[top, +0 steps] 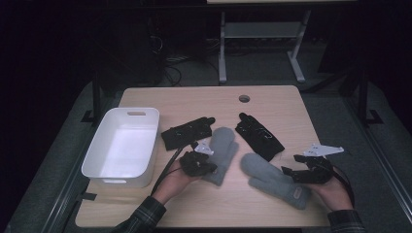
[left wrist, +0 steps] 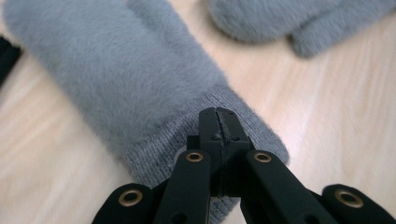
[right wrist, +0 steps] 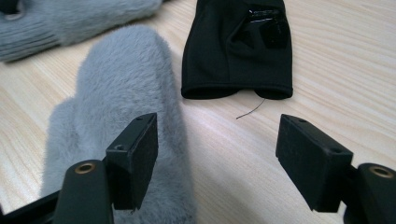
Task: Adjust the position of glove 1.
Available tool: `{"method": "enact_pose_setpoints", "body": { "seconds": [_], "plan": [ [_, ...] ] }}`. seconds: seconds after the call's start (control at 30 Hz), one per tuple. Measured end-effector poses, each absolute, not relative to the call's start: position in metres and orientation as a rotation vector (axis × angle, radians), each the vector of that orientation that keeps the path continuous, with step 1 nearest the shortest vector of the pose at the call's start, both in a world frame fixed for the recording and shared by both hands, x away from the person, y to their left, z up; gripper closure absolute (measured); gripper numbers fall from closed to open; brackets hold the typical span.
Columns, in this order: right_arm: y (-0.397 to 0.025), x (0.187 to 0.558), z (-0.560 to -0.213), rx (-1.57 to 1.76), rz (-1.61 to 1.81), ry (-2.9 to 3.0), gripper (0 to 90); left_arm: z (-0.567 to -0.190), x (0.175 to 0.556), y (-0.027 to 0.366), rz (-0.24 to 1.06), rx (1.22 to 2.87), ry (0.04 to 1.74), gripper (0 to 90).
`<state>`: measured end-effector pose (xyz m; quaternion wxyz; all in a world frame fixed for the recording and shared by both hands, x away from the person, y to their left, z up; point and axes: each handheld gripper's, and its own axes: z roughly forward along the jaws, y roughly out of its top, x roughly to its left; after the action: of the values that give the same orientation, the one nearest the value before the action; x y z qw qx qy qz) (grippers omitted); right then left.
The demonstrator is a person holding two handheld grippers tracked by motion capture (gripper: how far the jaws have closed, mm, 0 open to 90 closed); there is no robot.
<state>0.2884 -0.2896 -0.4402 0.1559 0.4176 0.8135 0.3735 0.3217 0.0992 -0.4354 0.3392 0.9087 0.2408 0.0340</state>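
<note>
A white bin (top: 121, 145) sits at the table's (top: 272, 104) left edge, open side up. Just right of it lies a black glove (top: 187, 132), its fingers pointing toward the table's middle. Below that glove the left gripper (top: 198, 164) rests on the cuff end of a grey mitten (top: 221, 148), which lies lengthwise away from the person, its rounded top touching the glove's fingertips.

In the left gripper view the jaws are pressed tight together, with the mitten's (left wrist: 126, 79) ribbed cuff right under and around their tips. Whether any knit is caught between them cannot be told, because the tips hide the seam.

Past the table's middle, a second glove (top: 259, 137) lies slantwise, its fingers toward the far edge. Just below it a second mitten (top: 274, 178) stretches toward the near right, with a small label on its cuff. The two mittens lie apart, with bare wood between them.

The right gripper (top: 303, 174) is at that second mitten's right side, held low over the table. In the right gripper view its jaws stand wide apart and hold nothing. The left one is over the fluffy body of the second mitten (right wrist: 126, 102), and the right one is over bare wood. Ahead of them the second glove's (right wrist: 238, 51) open cuff faces the camera, a loose thread (right wrist: 251, 111) trailing from it.
</note>
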Motion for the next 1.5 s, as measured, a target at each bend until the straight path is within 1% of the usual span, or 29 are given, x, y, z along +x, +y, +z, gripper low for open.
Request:
{"method": "enact_pose_setpoints", "body": {
  "seconds": [0.37,0.47,0.5,0.53,0.57,0.6,0.63,0.67,0.7,0.73,0.77,0.83,0.93,1.0,1.07,1.4,1.43,1.5],
  "plan": [
    [-0.289,0.284,-0.439,1.195,1.062,2.334,29.9,-0.432,0.291,0.131,0.093,2.405,0.629,89.4],
    [-0.291,0.280,-0.438,1.199,1.056,2.335,33.2,-0.432,0.287,0.138,0.092,2.387,0.641,89.3],
    [-0.294,0.279,-0.438,1.196,1.047,2.340,37.0,-0.432,0.286,0.140,0.084,2.362,0.653,88.8],
    [-0.296,0.277,-0.438,1.197,1.044,2.345,44.8,-0.432,0.286,0.141,0.080,2.335,0.670,82.5],
    [-0.299,0.274,-0.438,1.188,1.034,2.347,52.9,-0.430,0.287,0.142,0.104,2.336,0.662,75.0],
    [-0.301,0.272,-0.438,1.193,1.010,2.343,61.2,-0.429,0.287,0.143,0.119,2.328,0.668,70.2],
    [-0.307,0.267,-0.437,1.195,0.990,2.354,74.4,-0.427,0.289,0.144,0.136,2.299,0.684,61.3],
    [-0.307,0.267,-0.437,1.195,0.990,2.354,74.4,-0.427,0.289,0.144,0.136,2.299,0.684,57.8],
    [-0.310,0.265,-0.437,1.199,0.973,2.355,81.3,-0.426,0.290,0.144,0.140,2.287,0.700,57.8],
    [-0.316,0.261,-0.439,1.209,0.942,2.373,89.3,-0.427,0.291,0.145,0.146,2.287,0.706,50.3],
    [-0.316,0.261,-0.439,1.209,0.942,2.373,89.3,-0.427,0.292,0.145,0.165,2.290,0.705,50.3],
    [-0.318,0.259,-0.442,1.205,0.909,2.406,90.0,-0.430,0.294,0.144,0.174,2.294,0.714,43.7],
    [-0.314,0.255,-0.446,1.174,0.867,2.473,90.0,-0.433,0.298,0.143,0.186,2.288,0.735,31.4],
    [-0.310,0.254,-0.446,1.164,0.864,2.507,90.0,-0.434,0.298,0.143,0.187,2.290,0.738,28.9],
    [-0.303,0.253,-0.447,1.143,0.865,2.536,90.0,-0.435,0.300,0.143,0.184,2.293,0.747,27.4],
    [-0.272,0.248,-0.449,1.051,0.910,2.651,90.0,-0.434,0.299,0.143,0.196,2.288,0.742,27.0],
    [-0.269,0.247,-0.449,1.036,0.916,2.660,90.0,-0.433,0.299,0.143,0.187,2.287,0.738,27.3],
    [-0.262,0.246,-0.450,1.010,0.928,2.681,90.0,-0.431,0.297,0.142,0.176,2.285,0.726,30.8]
  ]
}}
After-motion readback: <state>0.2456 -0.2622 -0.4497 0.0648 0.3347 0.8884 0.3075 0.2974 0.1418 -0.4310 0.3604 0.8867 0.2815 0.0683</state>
